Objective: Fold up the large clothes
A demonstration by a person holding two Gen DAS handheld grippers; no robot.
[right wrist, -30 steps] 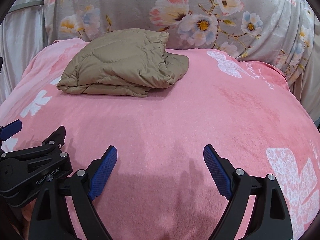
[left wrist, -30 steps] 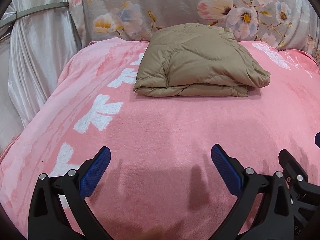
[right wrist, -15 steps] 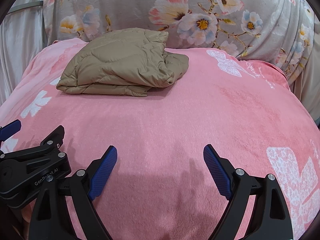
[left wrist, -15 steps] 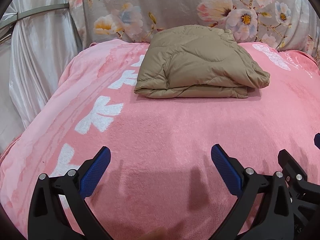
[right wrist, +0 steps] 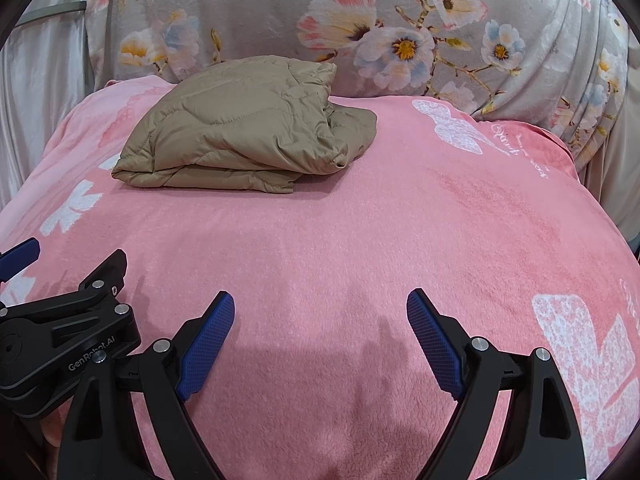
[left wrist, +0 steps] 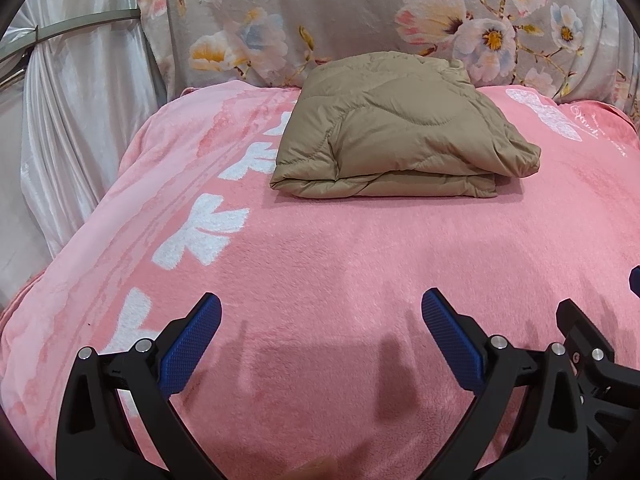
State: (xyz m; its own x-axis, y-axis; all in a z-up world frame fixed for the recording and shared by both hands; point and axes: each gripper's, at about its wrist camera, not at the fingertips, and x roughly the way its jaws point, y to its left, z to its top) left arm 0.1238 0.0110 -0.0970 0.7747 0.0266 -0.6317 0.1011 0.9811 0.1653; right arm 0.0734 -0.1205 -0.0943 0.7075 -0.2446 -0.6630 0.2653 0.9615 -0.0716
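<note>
A tan quilted jacket (left wrist: 400, 128) lies folded into a thick bundle at the far side of the pink blanket (left wrist: 340, 260), close to the floral cushion. The right wrist view shows the same jacket (right wrist: 244, 124) at upper left. My left gripper (left wrist: 322, 312) hovers over the near part of the blanket, open, nothing between its blue pads (left wrist: 192, 340). My right gripper (right wrist: 320, 308) is also open and empty, well short of the jacket. The two grippers sit side by side; part of the left gripper's body (right wrist: 60, 344) shows at the right wrist view's left edge.
A grey floral cushion (left wrist: 360, 20) stands behind the jacket. White satin curtain (left wrist: 72, 120) hangs at the left of the bed. The blanket (right wrist: 440, 220) carries white flower prints and drops away at its left and right edges.
</note>
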